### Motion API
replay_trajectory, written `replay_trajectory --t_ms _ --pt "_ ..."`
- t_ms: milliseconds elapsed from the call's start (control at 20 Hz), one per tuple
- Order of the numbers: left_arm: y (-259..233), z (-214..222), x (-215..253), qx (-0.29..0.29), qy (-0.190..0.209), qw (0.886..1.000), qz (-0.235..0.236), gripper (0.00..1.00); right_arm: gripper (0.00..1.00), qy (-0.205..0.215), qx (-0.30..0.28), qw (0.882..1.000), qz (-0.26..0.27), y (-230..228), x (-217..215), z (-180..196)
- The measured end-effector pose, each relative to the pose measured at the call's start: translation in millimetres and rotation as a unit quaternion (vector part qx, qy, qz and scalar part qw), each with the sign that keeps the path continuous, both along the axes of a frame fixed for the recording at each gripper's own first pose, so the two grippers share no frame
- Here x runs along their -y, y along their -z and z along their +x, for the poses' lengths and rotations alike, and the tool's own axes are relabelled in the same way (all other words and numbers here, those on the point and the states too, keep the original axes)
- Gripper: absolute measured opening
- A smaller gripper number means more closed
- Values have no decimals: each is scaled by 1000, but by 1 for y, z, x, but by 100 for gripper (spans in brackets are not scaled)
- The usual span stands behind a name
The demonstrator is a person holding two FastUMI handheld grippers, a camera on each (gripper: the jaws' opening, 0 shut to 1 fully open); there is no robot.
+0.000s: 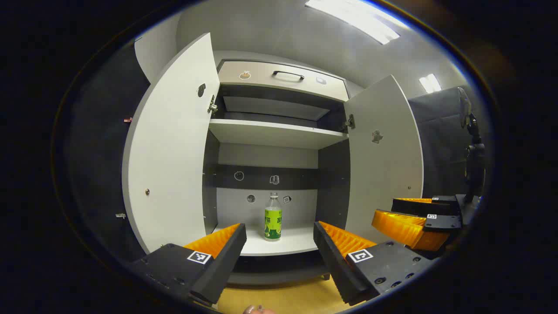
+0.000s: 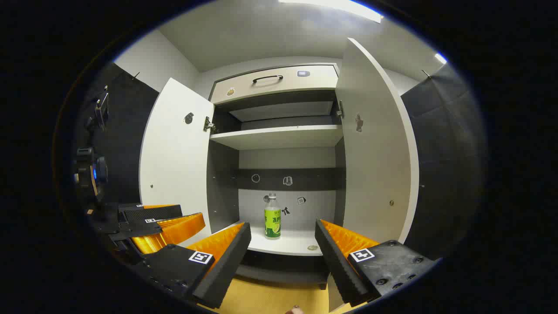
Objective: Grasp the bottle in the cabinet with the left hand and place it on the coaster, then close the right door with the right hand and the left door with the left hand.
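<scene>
One bottle (image 1: pixel 273 216) upright in cabinet (image 1: pixel 279 133) | likely light, slippery; grip mid-body | my left claw (image 1: pixel 279 253) wide, empty.

Bottle (image 1: pixel 273 217) is clear with a bright green label and a whitish cap. Cabinet (image 1: pixel 279 135) has white shelves and a dark grey interior with a black band across the back; both doors (image 1: pixel 172 148) are plain white. Top drawer (image 1: pixel 281 78) is beige with a black handle. Floor (image 1: pixel 279 298) is yellowish.
</scene>
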State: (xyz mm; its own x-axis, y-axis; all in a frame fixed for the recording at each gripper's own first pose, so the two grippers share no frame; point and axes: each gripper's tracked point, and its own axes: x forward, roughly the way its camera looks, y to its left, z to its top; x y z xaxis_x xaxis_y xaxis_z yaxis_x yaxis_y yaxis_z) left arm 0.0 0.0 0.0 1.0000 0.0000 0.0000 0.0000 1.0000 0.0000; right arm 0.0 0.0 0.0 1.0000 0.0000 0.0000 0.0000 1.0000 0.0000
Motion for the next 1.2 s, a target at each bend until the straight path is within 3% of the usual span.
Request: replay_trajectory --t_ms 250,550,1200 --pt "9 3 7 -11 39 999 -20 97 98 0 -1 1000 7 1 -7 -1" --pt "2 0 3 8 49 998 -24 97 98 5 8 1000 3 -3 -12 -4" --pt "22 14 -6 -9 66 998 -3 97 98 20 -5 1000 1 6 -23 -8"
